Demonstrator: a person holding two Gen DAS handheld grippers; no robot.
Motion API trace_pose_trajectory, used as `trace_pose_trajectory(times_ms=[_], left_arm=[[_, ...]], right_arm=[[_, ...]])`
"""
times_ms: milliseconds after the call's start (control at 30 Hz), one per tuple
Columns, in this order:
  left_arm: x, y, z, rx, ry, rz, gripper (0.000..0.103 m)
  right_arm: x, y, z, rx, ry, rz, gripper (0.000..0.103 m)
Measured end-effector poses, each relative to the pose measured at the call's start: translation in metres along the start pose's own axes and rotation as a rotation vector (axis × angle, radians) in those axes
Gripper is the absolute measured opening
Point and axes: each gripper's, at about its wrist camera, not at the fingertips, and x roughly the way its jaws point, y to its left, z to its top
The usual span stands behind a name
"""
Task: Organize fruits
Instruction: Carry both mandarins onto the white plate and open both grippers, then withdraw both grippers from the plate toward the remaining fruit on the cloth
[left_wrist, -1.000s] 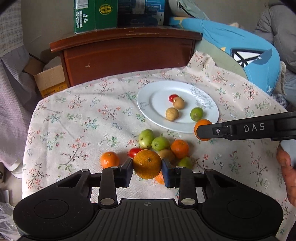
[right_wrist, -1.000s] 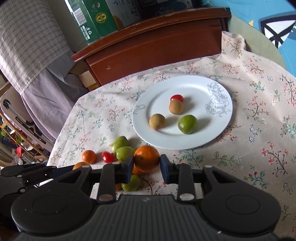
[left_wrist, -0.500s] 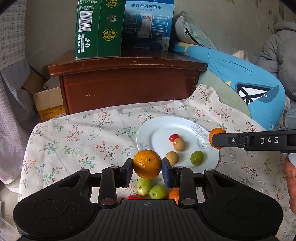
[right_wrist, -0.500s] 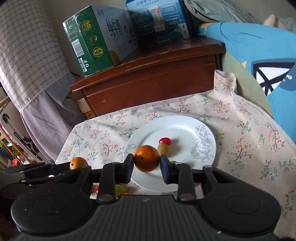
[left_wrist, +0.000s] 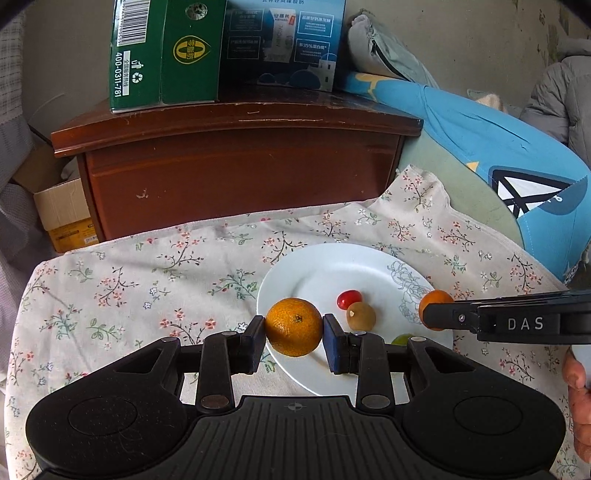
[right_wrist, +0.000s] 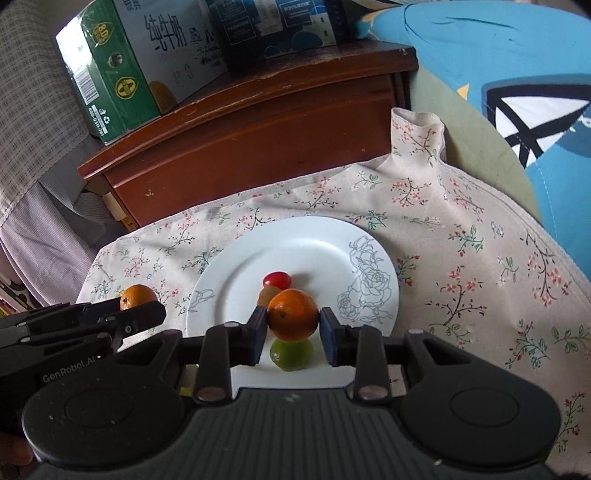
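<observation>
Two grippers each carry one orange fruit above a white plate (left_wrist: 321, 266) that sits on a floral tablecloth (left_wrist: 129, 288). The left gripper (left_wrist: 294, 334) is clamped on a mandarin (left_wrist: 293, 326), its two pads pressed against the fruit's sides, over the plate's near left rim. The right gripper (right_wrist: 289, 329) is clamped on a second mandarin (right_wrist: 293, 319), held over the near middle of the plate.

Three small fruits lie on the plate. One red cherry tomato (right_wrist: 277, 280) lies farthest from the cameras. One brown fruit (left_wrist: 361, 315) lies just near of it, touching it or almost so. One green fruit (right_wrist: 290, 354) lies nearest, directly beneath the right gripper's mandarin.

Beyond the cloth stands one dark wooden cabinet (left_wrist: 240, 162). Two cartons rest on top of it: a green carton (left_wrist: 162, 55) on the left and a blue carton (left_wrist: 280, 44) just beside it on the right.
</observation>
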Motion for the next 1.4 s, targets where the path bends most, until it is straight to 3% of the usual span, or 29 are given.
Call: trace_pose_trajectory(times_ms=[700, 767, 800, 833, 1033, 1133, 1400], left_arm=[[0.049, -0.005, 0.014, -0.024, 0.034, -0.008, 0.033], [0.046, -0.007, 0.017, -0.024, 0.034, 0.003, 0.035], [0.044, -0.008, 0.018, -0.021, 0.035, 0.014, 0.045], [0.041, -0.009, 0.019, -0.02, 0.032, 0.029, 0.058], [0.02, 0.0, 0.025, -0.048, 0.035, 0.111, 0.081], [0.007, 0.003, 0.022, -0.047, 0.047, 0.129, 0.087], [-0.028, 0.015, 0.005, -0.083, 0.107, 0.183, 0.088]], right_arm=[[0.041, -0.009, 0.006, 0.041, 0.059, 0.006, 0.034], [0.039, -0.01, 0.009, 0.053, 0.054, 0.014, 0.04], [0.037, -0.01, 0.01, 0.057, 0.044, 0.01, 0.048], [0.035, -0.009, 0.011, 0.057, 0.033, -0.001, 0.064], [0.021, -0.005, 0.016, 0.047, 0.005, -0.069, 0.097], [0.016, 0.002, 0.011, 0.022, 0.021, -0.099, 0.098], [0.002, 0.02, -0.009, -0.031, 0.053, -0.152, 0.098]])
